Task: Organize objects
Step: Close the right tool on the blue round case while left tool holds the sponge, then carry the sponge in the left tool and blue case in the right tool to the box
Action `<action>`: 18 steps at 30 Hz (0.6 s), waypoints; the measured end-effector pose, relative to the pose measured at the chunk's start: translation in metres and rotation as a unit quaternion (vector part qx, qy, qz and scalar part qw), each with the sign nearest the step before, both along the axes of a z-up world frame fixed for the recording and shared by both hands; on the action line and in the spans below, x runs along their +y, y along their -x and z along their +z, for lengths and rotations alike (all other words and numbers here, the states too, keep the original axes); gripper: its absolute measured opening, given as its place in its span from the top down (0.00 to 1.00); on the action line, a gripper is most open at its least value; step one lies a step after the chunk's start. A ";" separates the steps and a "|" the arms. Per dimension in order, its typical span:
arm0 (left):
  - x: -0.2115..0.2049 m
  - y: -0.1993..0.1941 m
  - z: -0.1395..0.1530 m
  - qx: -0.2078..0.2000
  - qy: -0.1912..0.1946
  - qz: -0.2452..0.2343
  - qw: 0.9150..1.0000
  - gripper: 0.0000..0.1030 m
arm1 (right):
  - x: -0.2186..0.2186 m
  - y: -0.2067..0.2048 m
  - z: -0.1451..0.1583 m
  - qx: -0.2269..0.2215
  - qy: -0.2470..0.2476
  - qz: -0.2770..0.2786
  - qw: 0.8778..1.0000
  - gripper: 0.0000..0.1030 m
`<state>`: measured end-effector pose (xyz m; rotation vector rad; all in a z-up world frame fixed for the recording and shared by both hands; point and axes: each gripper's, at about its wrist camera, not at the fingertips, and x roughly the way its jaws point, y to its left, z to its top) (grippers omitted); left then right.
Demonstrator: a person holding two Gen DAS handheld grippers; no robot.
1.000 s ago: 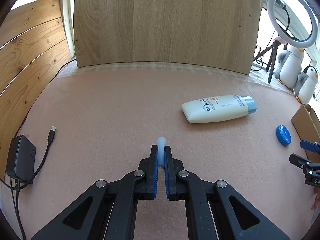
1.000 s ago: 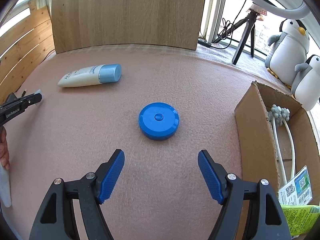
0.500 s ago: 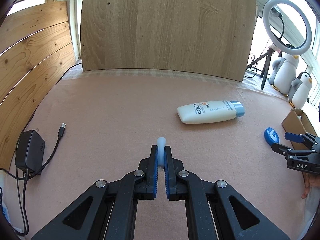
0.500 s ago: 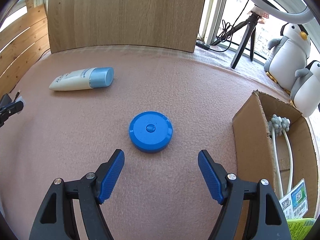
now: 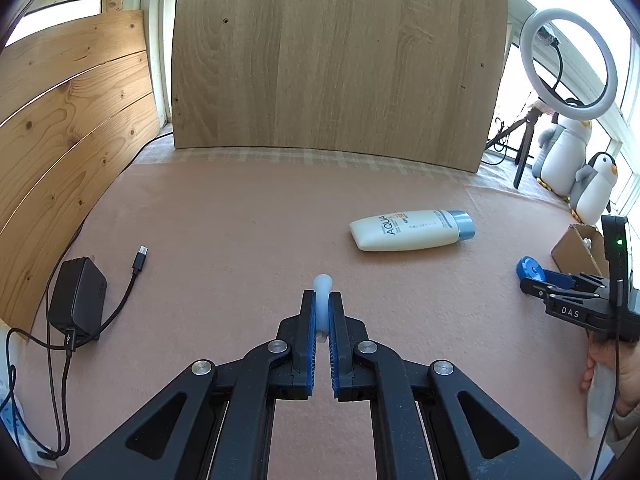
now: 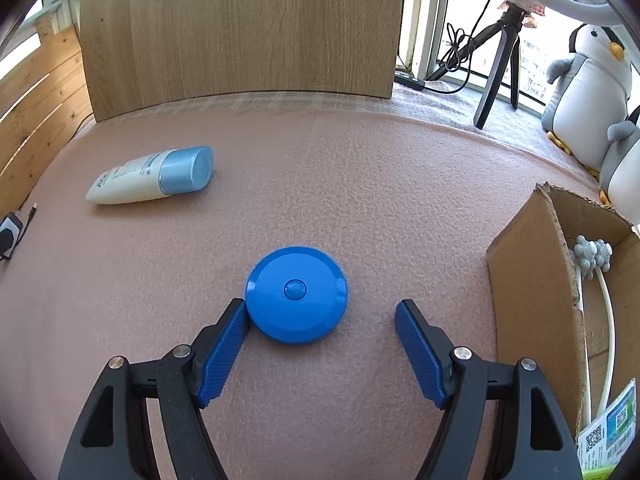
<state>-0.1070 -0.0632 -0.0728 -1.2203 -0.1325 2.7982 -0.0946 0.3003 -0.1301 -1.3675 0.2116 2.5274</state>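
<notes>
My left gripper is clenched on a small white piece at lower centre. My right gripper is closing around the blue disc, centre frame on the mat; its left pad meets the rim, the right stands apart. A tube lies upper left, a box at right.

Glossy plastic blue disc, matt felt-like pink mat, raw cardboard box
</notes>
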 end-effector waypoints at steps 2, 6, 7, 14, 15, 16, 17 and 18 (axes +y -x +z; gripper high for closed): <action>0.001 -0.002 0.002 0.000 0.000 -0.001 1.000 0.95 | -0.001 0.000 0.002 0.003 -0.004 0.001 1.000 0.56; 0.006 -0.004 0.010 0.003 0.002 -0.005 1.000 0.95 | -0.004 0.000 0.002 0.006 -0.005 0.002 1.000 0.56; 0.008 -0.005 0.012 0.003 0.004 -0.006 1.000 0.95 | -0.004 -0.001 0.003 0.008 -0.006 0.002 1.000 0.57; 0.023 -0.014 0.038 0.015 0.018 -0.012 1.000 0.95 | -0.018 -0.017 0.034 0.043 -0.009 0.006 0.999 0.57; 0.025 -0.017 0.042 0.017 0.019 -0.014 1.000 0.95 | -0.021 -0.020 0.041 0.049 -0.008 0.007 0.999 0.57; 0.027 -0.019 0.046 0.019 0.019 -0.016 1.000 0.95 | -0.025 -0.024 0.047 0.055 -0.010 0.008 0.998 0.57; 0.029 -0.022 0.050 0.022 0.020 -0.018 0.999 0.95 | -0.029 -0.028 0.055 0.062 -0.012 0.008 0.998 0.57; 0.031 -0.024 0.054 0.025 0.020 -0.021 0.999 0.95 | -0.033 -0.032 0.062 0.068 -0.014 0.010 0.998 0.57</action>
